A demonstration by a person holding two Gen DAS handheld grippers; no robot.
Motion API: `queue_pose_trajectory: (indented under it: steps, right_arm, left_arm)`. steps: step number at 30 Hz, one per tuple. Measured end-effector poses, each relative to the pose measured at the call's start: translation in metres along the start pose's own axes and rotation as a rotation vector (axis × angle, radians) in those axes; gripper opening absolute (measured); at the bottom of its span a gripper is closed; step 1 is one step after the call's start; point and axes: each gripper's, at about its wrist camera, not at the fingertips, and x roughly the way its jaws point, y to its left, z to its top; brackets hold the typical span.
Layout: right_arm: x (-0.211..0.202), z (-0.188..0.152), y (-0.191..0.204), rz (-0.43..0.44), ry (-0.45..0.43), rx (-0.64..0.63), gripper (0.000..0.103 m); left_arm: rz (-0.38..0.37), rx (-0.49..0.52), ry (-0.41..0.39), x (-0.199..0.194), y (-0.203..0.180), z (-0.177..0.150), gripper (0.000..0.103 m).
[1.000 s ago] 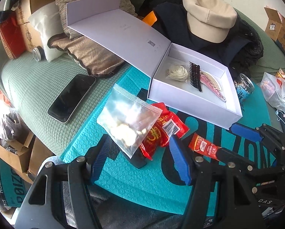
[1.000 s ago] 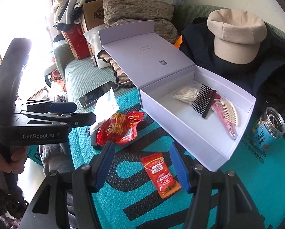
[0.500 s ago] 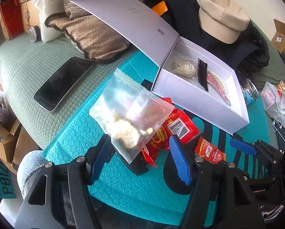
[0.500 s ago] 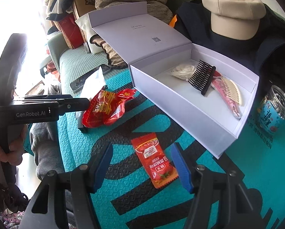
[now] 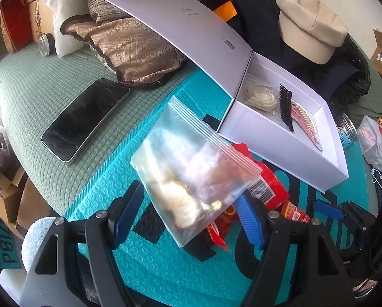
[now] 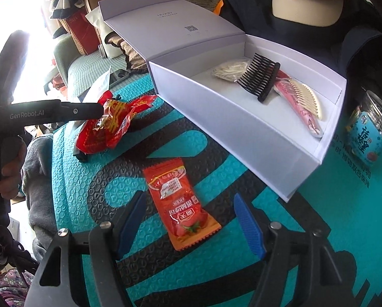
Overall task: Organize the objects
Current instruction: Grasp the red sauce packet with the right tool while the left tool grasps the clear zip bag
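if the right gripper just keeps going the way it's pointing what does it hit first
Most likely the ketchup sachet, which lies flat on the teal mat between the right gripper's opening jaws, untouched. Depth is hard to judge.

taking the white box [image 6: 242,128] as the mark: one box, lid open. inside it, three things: one pale coil of string [image 6: 230,70], one black comb [image 6: 261,80] and one cream comb [image 6: 310,97] lying on a pink sleeve. in front of the box on the teal mat [image 6: 318,217], one ketchup sachet [image 6: 180,204], one red snack packet [image 6: 109,128] and one clear zip bag [image 5: 191,179]. to the left of the box, one phone [image 5: 86,117] and one brown cushion [image 5: 134,46]. behind the box, one beige cap [image 5: 311,25]. to its right, one jar [image 6: 372,133] with a blue label. two grippers, the left gripper [image 5: 188,213] and the right gripper [image 6: 189,223].
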Motion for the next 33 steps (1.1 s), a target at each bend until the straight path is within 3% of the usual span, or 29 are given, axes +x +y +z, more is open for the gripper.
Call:
queue_pose_trajectory:
  steps: [8, 10, 14, 20, 25, 33]
  right_arm:
    - [0.0, -0.004, 0.004, -0.032, -0.01, -0.031, 0.071]
    - [0.0, -0.004, 0.004, -0.049, -0.005, -0.034, 0.059]
    - [0.001, -0.003, 0.003, -0.076, 0.006, -0.049, 0.038]
    - [0.0, -0.002, 0.001, -0.069, -0.004, -0.029, 0.028]
    - [-0.002, 0.0, -0.003, -0.039, -0.01, 0.004, 0.02]
    - [-0.007, 0.006, 0.006, -0.025, -0.025, -0.007, 0.015]
  left_arm:
    - [-0.014, 0.013, -0.039, 0.006, 0.003, 0.0, 0.074]
    - [-0.025, 0.016, -0.057, 0.004, 0.004, -0.001, 0.072]
    - [-0.028, 0.023, -0.067, 0.004, 0.005, -0.003, 0.058]
    - [-0.023, 0.031, -0.088, -0.005, 0.009, -0.005, 0.029]
    - [0.004, 0.021, -0.111, -0.015, 0.013, -0.005, 0.013]
    - [-0.001, 0.001, -0.146, -0.042, 0.019, 0.001, 0.012]
